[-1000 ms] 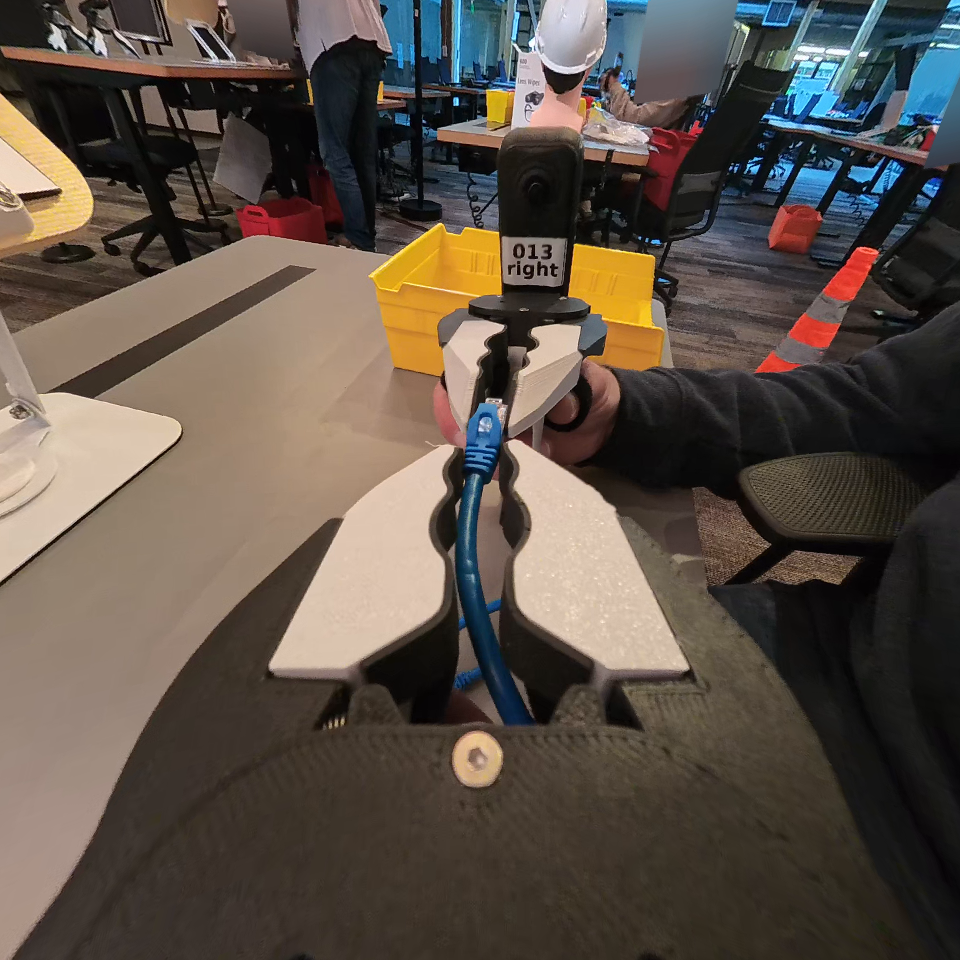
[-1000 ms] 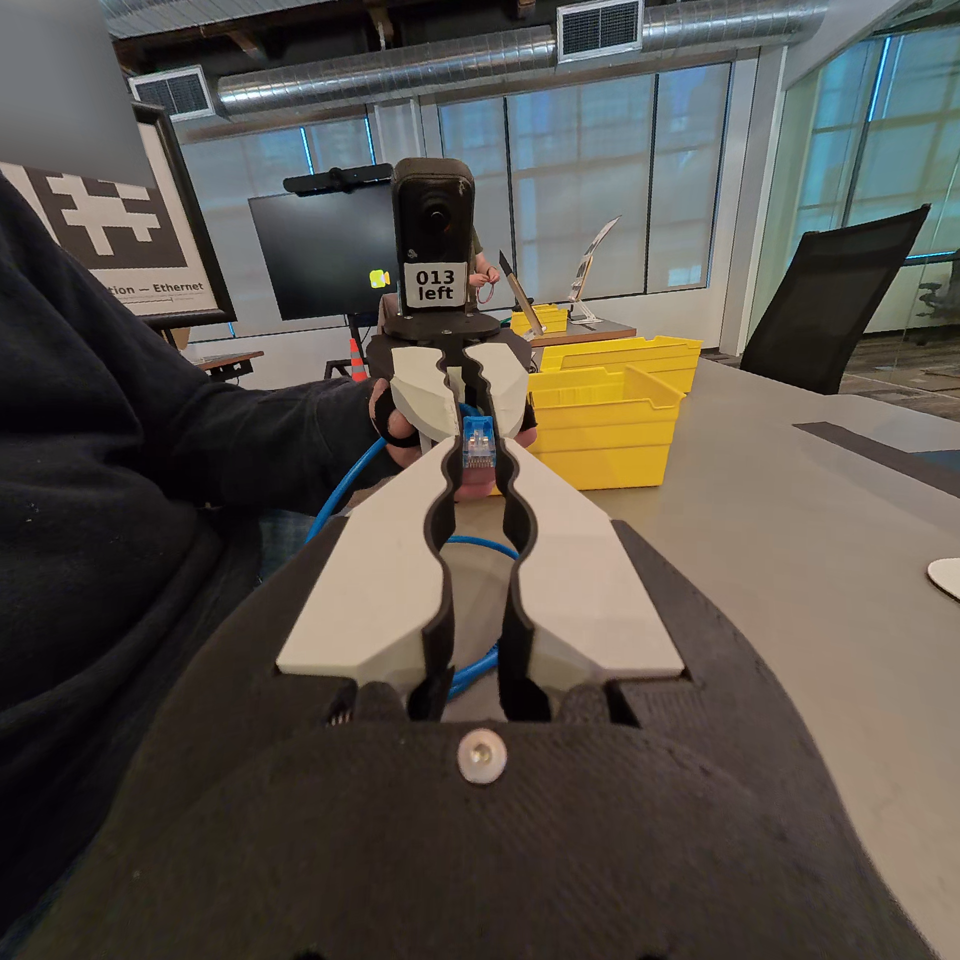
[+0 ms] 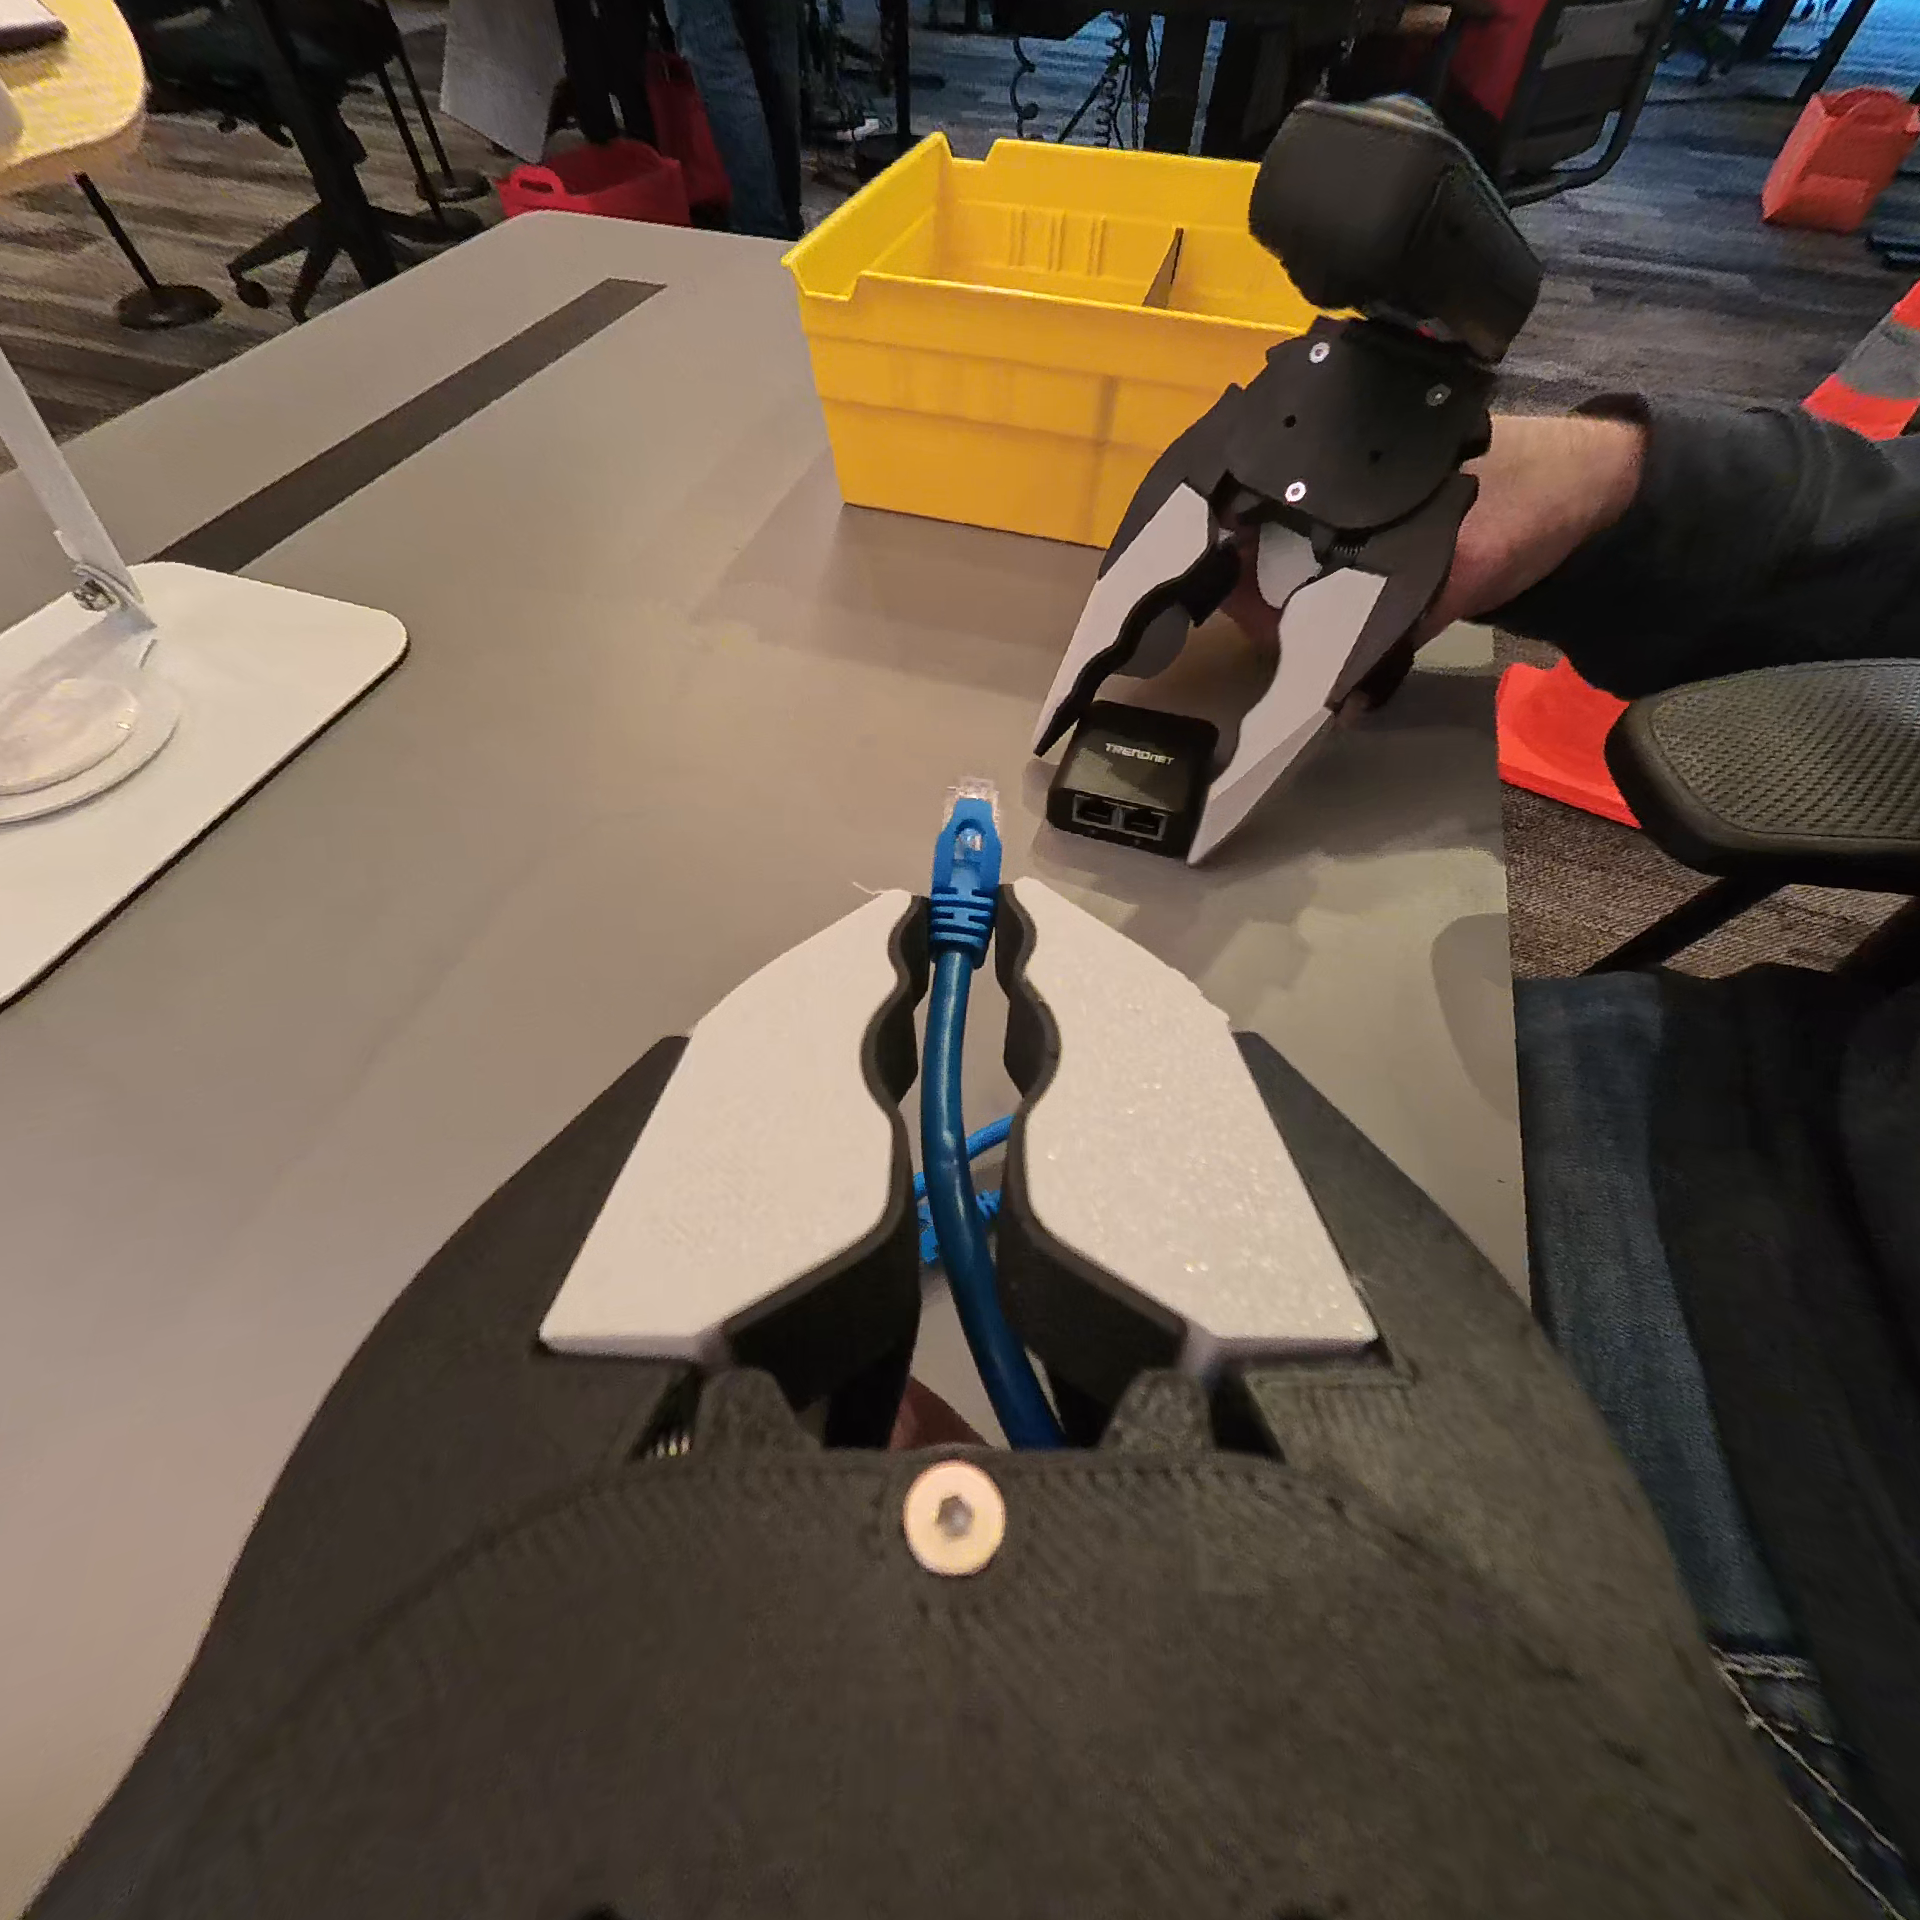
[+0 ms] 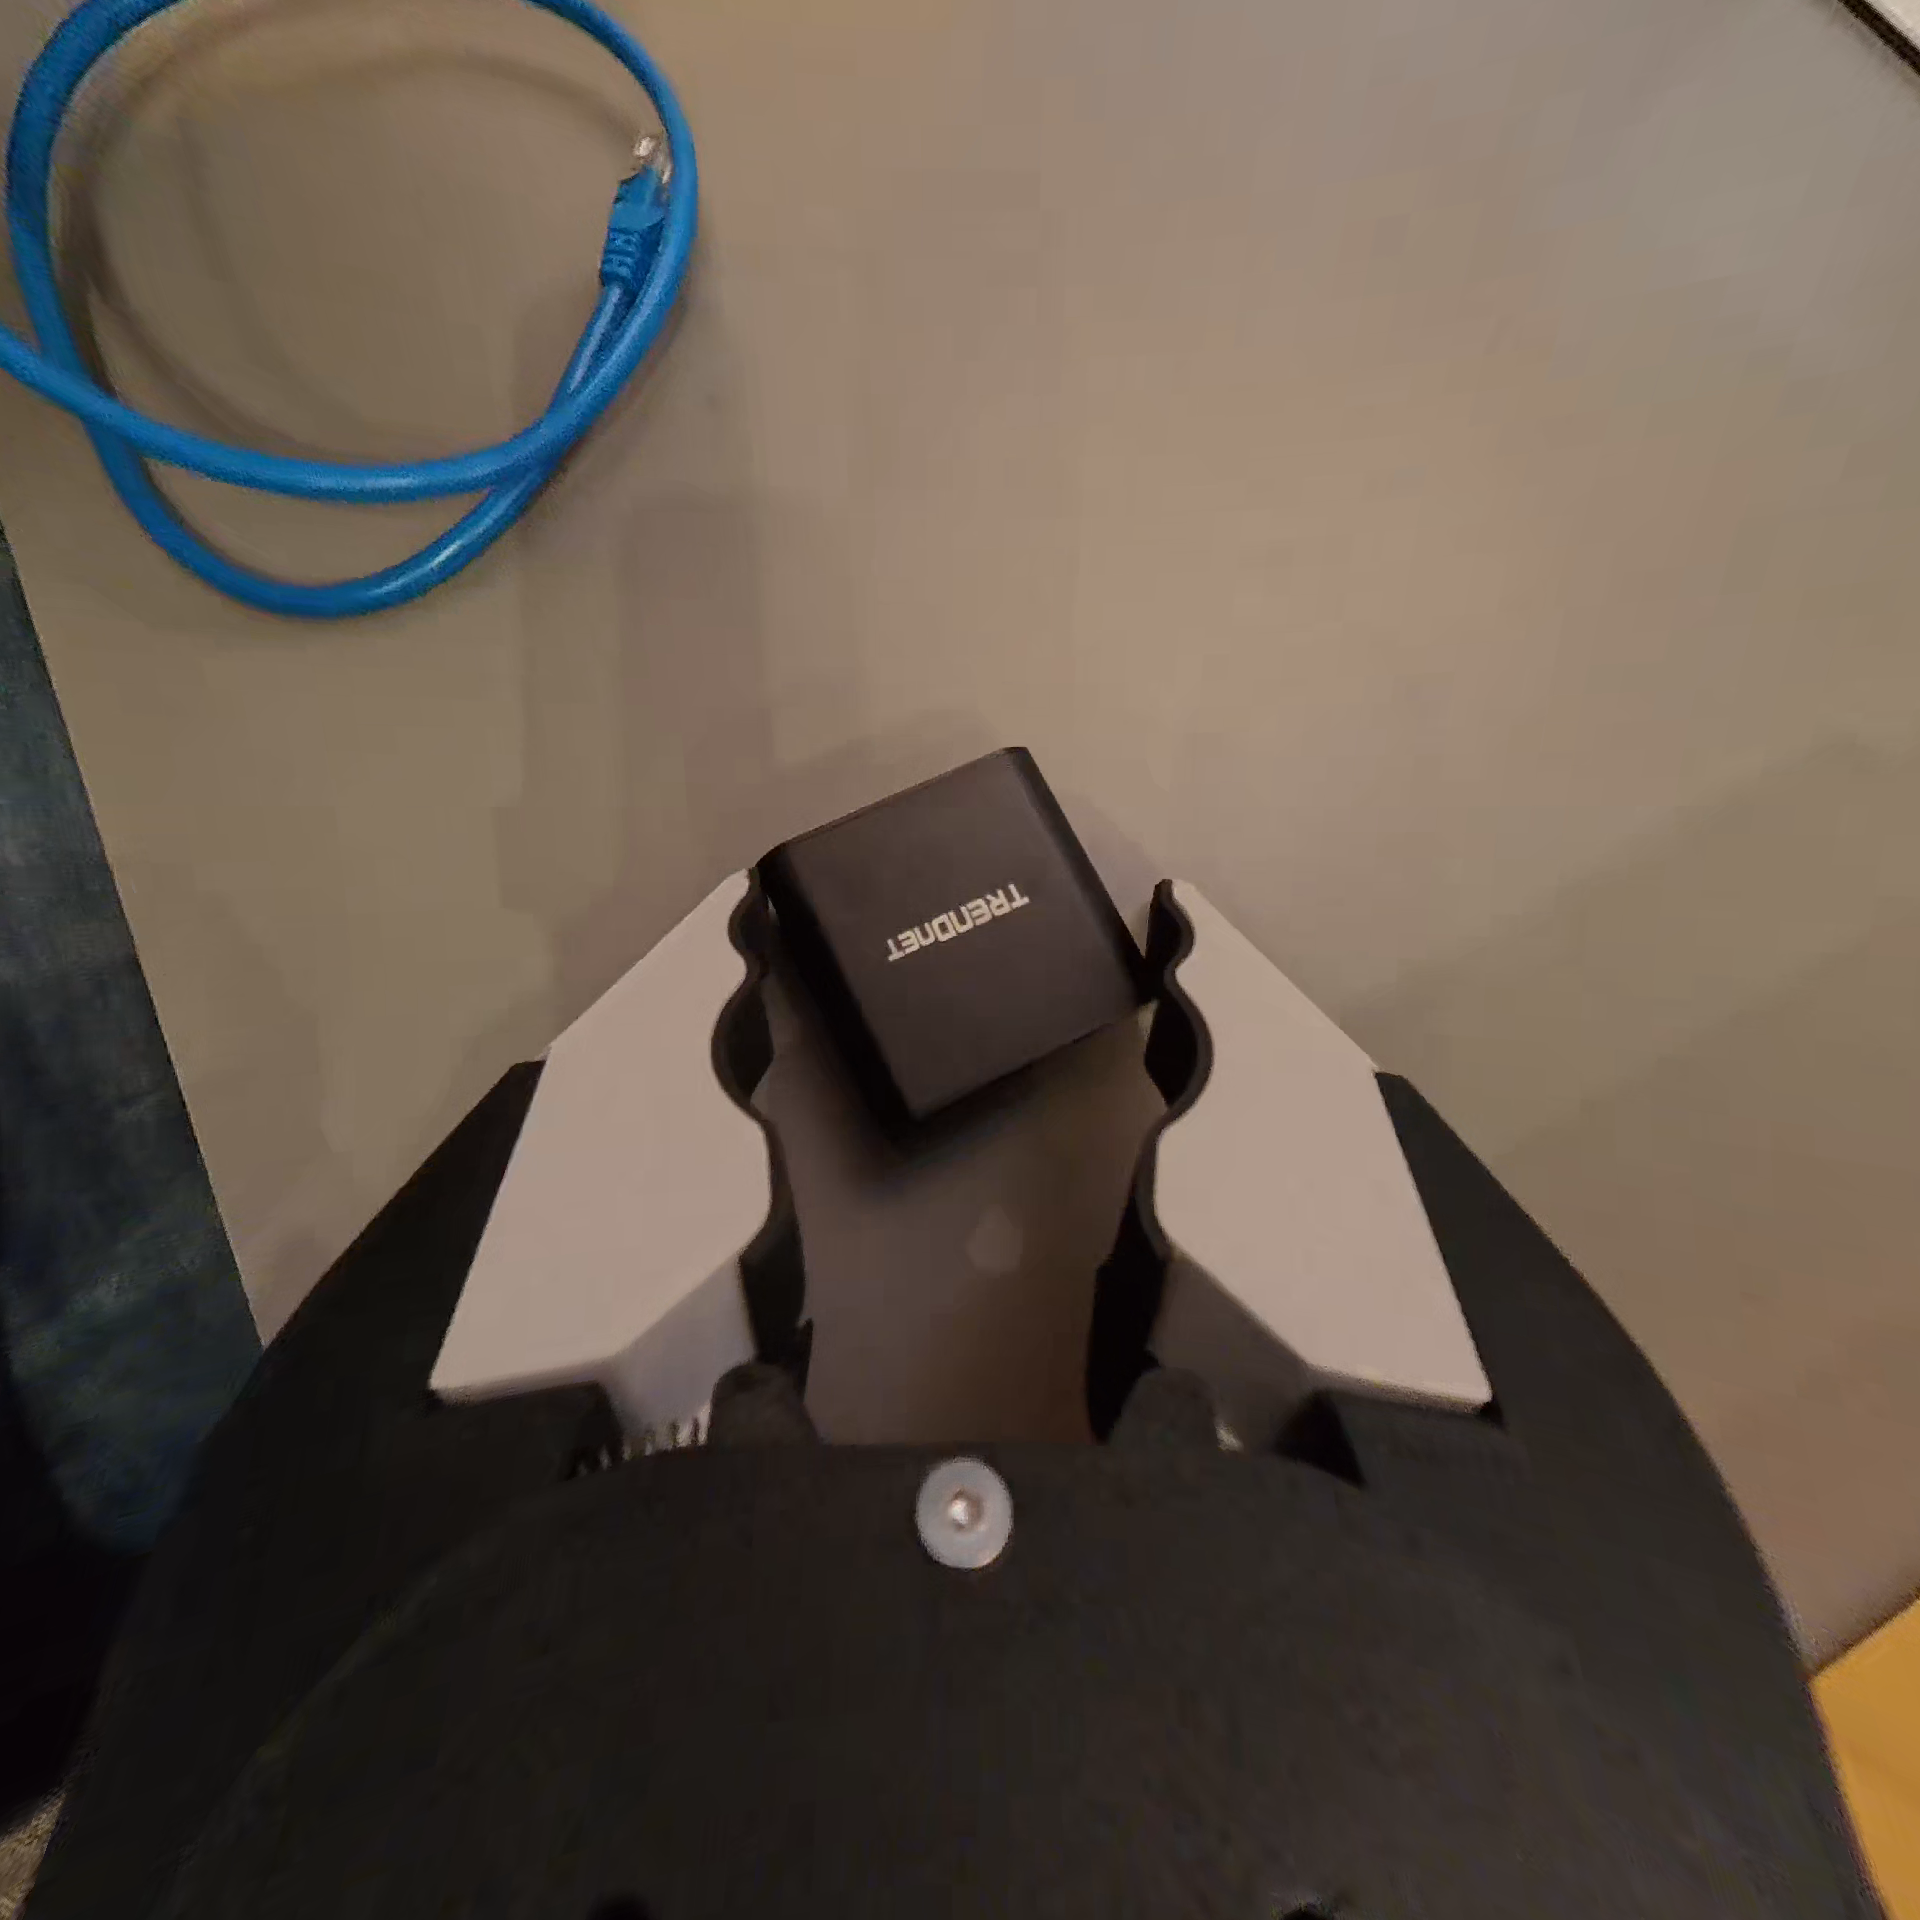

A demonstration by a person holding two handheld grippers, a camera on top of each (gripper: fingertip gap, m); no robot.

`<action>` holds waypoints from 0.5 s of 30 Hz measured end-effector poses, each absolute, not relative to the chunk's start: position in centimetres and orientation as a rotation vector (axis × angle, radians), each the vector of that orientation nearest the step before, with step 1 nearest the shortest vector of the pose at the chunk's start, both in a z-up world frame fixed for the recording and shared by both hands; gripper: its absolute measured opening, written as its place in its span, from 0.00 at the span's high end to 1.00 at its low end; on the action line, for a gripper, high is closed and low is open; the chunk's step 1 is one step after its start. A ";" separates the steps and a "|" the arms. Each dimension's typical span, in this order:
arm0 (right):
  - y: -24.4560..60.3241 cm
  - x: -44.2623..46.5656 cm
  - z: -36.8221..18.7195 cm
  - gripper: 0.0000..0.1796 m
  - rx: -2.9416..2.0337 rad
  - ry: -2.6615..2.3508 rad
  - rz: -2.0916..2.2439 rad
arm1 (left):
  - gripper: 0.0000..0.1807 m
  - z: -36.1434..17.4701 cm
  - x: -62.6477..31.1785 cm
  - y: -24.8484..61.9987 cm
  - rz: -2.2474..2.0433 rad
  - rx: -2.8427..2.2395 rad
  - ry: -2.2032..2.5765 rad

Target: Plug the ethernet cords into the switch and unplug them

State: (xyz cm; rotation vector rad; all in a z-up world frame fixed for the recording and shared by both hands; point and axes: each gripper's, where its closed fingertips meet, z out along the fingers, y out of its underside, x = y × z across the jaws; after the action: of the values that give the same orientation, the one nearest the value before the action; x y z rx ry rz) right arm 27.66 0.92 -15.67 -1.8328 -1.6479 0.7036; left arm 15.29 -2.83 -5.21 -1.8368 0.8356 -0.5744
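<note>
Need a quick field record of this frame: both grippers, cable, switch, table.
left gripper: shut on blue ethernet cable, plug past the tips, pointing toward the switch
right gripper: open, jaws straddling black switch, not clamped
switch ports: two, both empty
second plug: lying free on the table beside the coiled cable
grey table: also holds yellow bin

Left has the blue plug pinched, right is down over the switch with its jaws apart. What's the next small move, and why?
Probably close the right gripper on the switch first. Its jaws straddle the box without clamping it, and it sits skewed between them. The left gripper already holds the blue cord, plug short of the ports.
</note>
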 end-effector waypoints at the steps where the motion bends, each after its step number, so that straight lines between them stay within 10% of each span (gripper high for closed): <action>1: 0.8 27.3 -15.6 0.61 -1.860 -1.620 0.716 | 0.94 -5.4 15.3 -2.8 -0.574 -1.841 0.838; 15: -2.0 26.8 -15.7 0.67 -1.680 -1.801 0.782 | 0.94 -6.0 15.6 -3.0 -0.615 -1.849 0.851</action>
State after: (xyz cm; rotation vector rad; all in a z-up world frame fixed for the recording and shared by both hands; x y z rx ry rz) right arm 26.83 -2.03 -15.66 -1.6801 -1.8012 0.7820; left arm 15.59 -3.01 -6.03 -1.8492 0.8512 -0.6150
